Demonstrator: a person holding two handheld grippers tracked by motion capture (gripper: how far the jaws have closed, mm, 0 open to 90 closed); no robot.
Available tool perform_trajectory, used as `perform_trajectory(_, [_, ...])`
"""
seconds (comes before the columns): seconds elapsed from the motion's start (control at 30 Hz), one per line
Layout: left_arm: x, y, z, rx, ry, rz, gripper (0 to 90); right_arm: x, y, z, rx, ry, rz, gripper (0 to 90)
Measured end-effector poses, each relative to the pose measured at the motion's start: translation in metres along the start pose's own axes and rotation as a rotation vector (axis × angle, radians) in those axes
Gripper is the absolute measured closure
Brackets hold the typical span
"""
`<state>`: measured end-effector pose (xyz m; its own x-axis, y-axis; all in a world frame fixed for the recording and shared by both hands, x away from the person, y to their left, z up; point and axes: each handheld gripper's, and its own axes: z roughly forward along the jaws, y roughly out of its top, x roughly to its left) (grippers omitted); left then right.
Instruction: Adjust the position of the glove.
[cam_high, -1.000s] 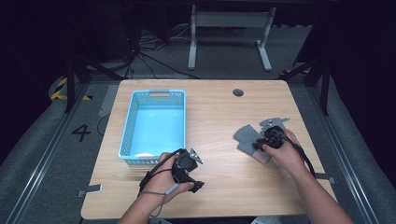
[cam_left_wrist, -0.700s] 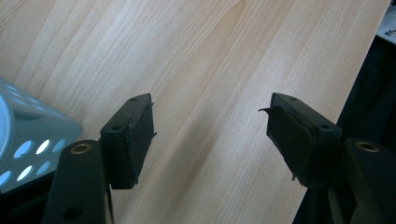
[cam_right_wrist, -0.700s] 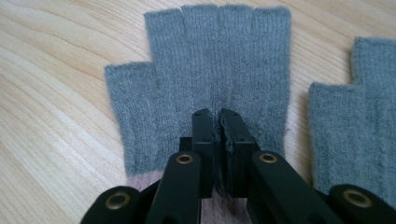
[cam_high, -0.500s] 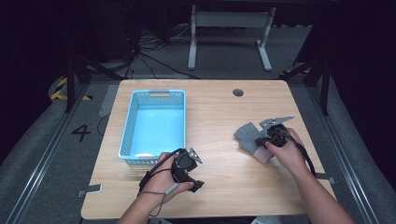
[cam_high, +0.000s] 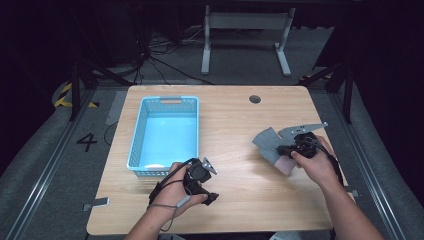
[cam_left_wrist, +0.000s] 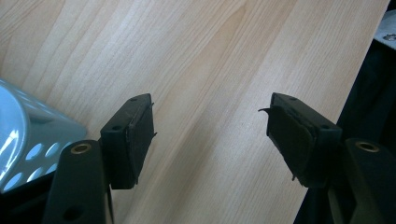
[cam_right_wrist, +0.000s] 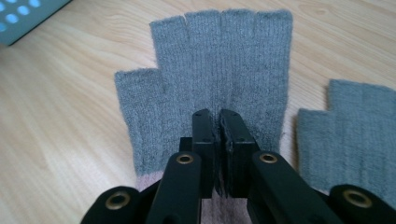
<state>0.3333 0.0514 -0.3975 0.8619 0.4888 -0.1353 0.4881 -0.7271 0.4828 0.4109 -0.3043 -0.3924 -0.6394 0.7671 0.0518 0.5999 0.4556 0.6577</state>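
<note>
High view: I see the left gripper resting near the table's near-left edge, just beside the near right corner of the blue basket. The right gripper sits at the right of the table, over a grey fingerless glove that lies flat with a pinkish cuff at its near end.

Left gripper view: the jaws stand released and wide apart, with bare table between them and a corner of the basket at the left. Nothing is held.

Right gripper view: the jaws have just been closing and are now clenched on a pinch of knit at the middle of the glove, just above its cuff. A second grey glove lies just beside it on the right, apart from it.

Handling, as I judge it: the glove is light, soft and limp, not fragile. It will droop and fold when lifted, and a thin pinch of one layer may slip. I would grip both layers near the cuff, where the knit is thickest, and lift slowly.
</note>
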Motion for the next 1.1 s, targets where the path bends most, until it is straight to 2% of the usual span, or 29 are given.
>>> perform_trajectory(0.1, [0.000,0.001,-0.001,-0.004,-0.001,0.002,32.7,0.004,0.001,-0.002,0.009,0.023,-0.018,85.7])
perform_trajectory(0.13, [0.001,0.002,-0.002,-0.004,0.001,0.008,32.7,0.008,0.002,-0.003,0.011,0.048,-0.035,85.7])
perform_trajectory(0.33, [0.002,0.007,-0.003,-0.013,0.002,0.011,32.7,0.028,0.002,-0.006,0.020,0.105,-0.112,85.6])
perform_trajectory(0.4, [0.002,0.007,-0.004,-0.016,0.003,0.012,32.7,0.035,0.002,-0.005,0.026,0.121,-0.145,85.5])
perform_trajectory(0.43, [0.002,0.007,-0.004,-0.016,0.003,0.012,32.7,0.035,0.002,-0.005,0.026,0.121,-0.145,85.5])
perform_trajectory(0.47, [0.003,0.007,-0.004,-0.017,0.004,0.014,32.7,0.041,0.003,-0.005,0.031,0.134,-0.177,85.6])
perform_trajectory(0.53, [0.003,0.007,-0.005,-0.017,0.003,0.012,32.7,0.044,0.003,-0.004,0.035,0.140,-0.187,85.5])
perform_trajectory(0.57, [0.003,0.007,-0.005,-0.019,0.003,0.010,32.7,0.049,0.004,-0.002,0.042,0.156,-0.216,85.5])
perform_trajectory(0.67, [0.003,0.007,-0.006,-0.022,0.008,0.006,32.7,0.053,0.004,0.000,0.051,0.173,-0.233,85.5])
perform_trajectory(0.77, [0.003,0.007,-0.006,-0.028,0.010,0.005,32.7,0.060,0.003,0.008,0.069,0.208,-0.274,85.5])
perform_trajectory(0.83, [0.003,0.007,-0.006,-0.032,0.008,0.004,32.7,0.063,0.002,0.010,0.080,0.216,-0.275,85.5])
perform_trajectory(0.87, [0.003,0.007,-0.005,-0.047,-0.007,0.002,32.8,0.066,0.001,0.014,0.088,0.226,-0.290,85.5])
perform_trajectory(1.1, [0.002,0.007,-0.004,-0.087,-0.010,0.016,32.1,0.075,-0.004,0.034,0.121,0.276,-0.339,85.3])
